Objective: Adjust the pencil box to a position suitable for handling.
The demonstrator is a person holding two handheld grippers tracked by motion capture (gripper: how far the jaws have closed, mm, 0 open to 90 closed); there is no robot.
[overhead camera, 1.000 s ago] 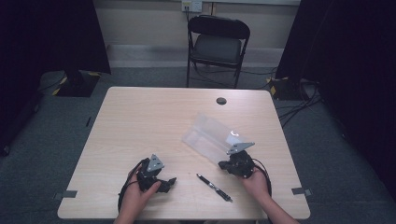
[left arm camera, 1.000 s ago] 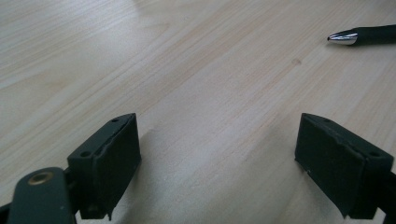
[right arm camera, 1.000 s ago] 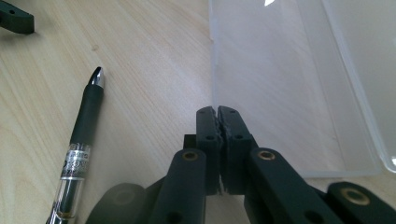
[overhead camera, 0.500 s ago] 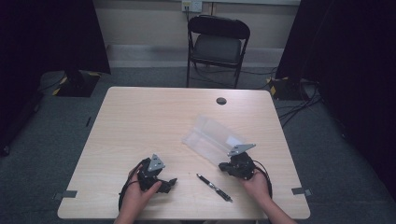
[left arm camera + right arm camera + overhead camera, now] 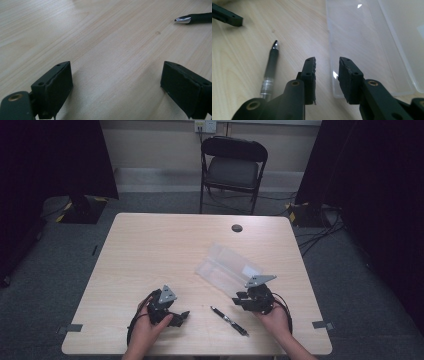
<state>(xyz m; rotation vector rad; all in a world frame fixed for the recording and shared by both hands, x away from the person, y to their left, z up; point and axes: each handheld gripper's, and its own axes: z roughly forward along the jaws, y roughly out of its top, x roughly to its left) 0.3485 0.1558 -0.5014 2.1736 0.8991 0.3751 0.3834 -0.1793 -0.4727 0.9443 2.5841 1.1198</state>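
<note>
A black pen with a silver tip lies on the light wooden table near its front edge, between my two grippers. A clear plastic case lies flat just beyond it. My left gripper rests on the table left of the pen, jaws wide open and empty, with the pen's tip farther off. My right gripper sits right of the pen at the case's near corner. Its jaws have just been opening and hold nothing. The pen lies to their left, the case ahead.
A small black round cap sits near the table's far edge. Behind the table stands a black folding chair. Cables trail over the floor at the right. The tip of the left gripper shows at the upper left of the right gripper view.
The right gripper's jaws look slightly more parted than before. Both hands, the pen and the case stay where they were.
</note>
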